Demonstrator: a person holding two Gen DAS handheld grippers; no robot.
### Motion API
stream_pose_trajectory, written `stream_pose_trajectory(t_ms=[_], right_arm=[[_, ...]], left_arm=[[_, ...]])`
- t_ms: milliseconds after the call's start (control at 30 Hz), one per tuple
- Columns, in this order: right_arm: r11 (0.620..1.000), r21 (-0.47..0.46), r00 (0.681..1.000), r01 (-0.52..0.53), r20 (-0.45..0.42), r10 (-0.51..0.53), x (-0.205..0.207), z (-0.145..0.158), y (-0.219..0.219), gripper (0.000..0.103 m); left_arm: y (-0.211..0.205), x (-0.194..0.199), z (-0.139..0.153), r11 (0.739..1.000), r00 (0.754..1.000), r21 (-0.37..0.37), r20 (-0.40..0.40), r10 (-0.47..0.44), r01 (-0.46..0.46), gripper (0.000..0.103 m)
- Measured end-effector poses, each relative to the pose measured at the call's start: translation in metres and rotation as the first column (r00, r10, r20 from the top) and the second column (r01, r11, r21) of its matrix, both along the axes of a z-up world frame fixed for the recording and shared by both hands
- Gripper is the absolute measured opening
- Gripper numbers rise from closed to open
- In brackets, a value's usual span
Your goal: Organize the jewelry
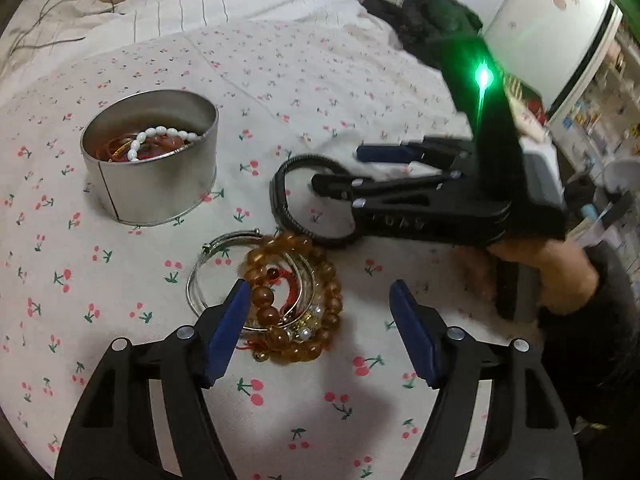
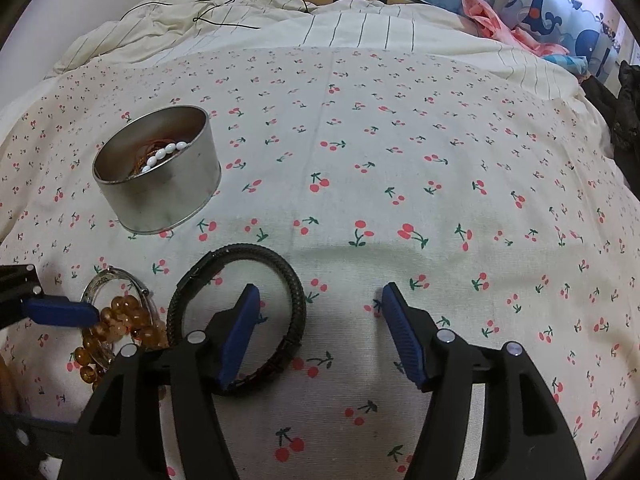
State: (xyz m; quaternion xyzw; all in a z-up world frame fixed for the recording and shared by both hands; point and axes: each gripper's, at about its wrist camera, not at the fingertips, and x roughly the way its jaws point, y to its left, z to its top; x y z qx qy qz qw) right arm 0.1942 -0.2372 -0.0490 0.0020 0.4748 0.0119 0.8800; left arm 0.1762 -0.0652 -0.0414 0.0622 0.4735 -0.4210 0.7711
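Jewelry partly sorted, by the look of it. Spread beneath both tools: bed (image 2: 400, 128) under a cherry-print cover, no tabletop. Ahead and to the left of both tools: round metal tin (image 1: 152, 168), already holding a white bead strand (image 1: 160, 136) with some red and gold pieces.

Left tool (image 1: 320, 320): wide open, gripping nothing, hovering low, its left pad over the edge of a loose pile. Right tool (image 2: 320, 332): wide open too, empty, left pad seemingly inside the ring of the black braided bracelet (image 2: 296, 296), right pad outside and well apart from it; touching or not, impossible to tell.

Left to do, apparently three pieces outside the tin:
- black braided bracelet, flat on the cover, just ahead of the left tool;
- silver bangle (image 1: 196, 272), under the pile's left side;
- amber bead bracelet (image 1: 332, 280) with red thread, lying across the bangle, between the left tool's pads.

Likely next: closing on the braided bracelet.
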Motion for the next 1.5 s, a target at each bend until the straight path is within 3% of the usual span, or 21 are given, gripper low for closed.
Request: stream_pose_trajectory(t_ms=[233, 267, 400, 633, 800, 1000, 1200, 1333, 1500], right_arm=[[1.0, 0.002, 1.0, -0.001, -0.002, 0.001, 0.001, 0.0, 0.0, 0.063], [1.0, 0.001, 1.0, -0.001, -0.002, 0.001, 0.001, -0.001, 0.0, 0.063], [1.0, 0.002, 1.0, -0.001, -0.002, 0.001, 0.001, -0.001, 0.0, 0.063], [1.0, 0.001, 1.0, -0.002, -0.002, 0.002, 0.0, -0.001, 0.0, 0.063], [1.0, 0.001, 1.0, -0.002, -0.003, 0.002, 0.0, -0.001, 0.0, 0.063], [1.0, 0.002, 1.0, -0.002, -0.003, 0.002, 0.0, -0.001, -0.001, 0.063], [1.0, 0.01, 1.0, -0.006, 0.003, 0.006, -0.001, 0.0, -0.002, 0.063], [1.0, 0.01, 1.0, -0.004, -0.001, 0.004, -0.001, 0.0, -0.001, 0.063], [1.0, 0.005, 1.0, -0.007, -0.005, 0.007, 0.0, -0.001, 0.0, 0.063]], left_arm=[[0.006, 0.007, -0.001, 0.998, 0.998, 0.01, 0.002, 0.061, -0.061, 0.068], [0.004, 0.006, -0.001, 0.998, 0.998, 0.014, 0.005, 0.058, -0.058, 0.064], [-0.004, 0.005, -0.008, 0.996, 0.998, 0.068, 0.035, 0.054, -0.056, 0.031], [0.003, 0.008, -0.004, 0.99, 0.992, 0.101, 0.087, 0.095, -0.103, 0.024], [0.001, 0.007, -0.003, 0.988, 0.99, 0.124, 0.119, 0.081, -0.095, 0.011], [-0.001, 0.003, 0.0, 0.99, 0.988, 0.118, 0.141, 0.061, -0.078, 0.01], [0.016, 0.007, 0.024, 0.992, 0.979, 0.057, 0.176, 0.101, -0.112, 0.01], [0.023, 0.014, 0.022, 0.991, 0.983, 0.048, 0.144, 0.118, -0.126, 0.01], [0.02, 0.019, 0.007, 0.984, 0.985, 0.106, 0.111, 0.129, -0.141, 0.012]])
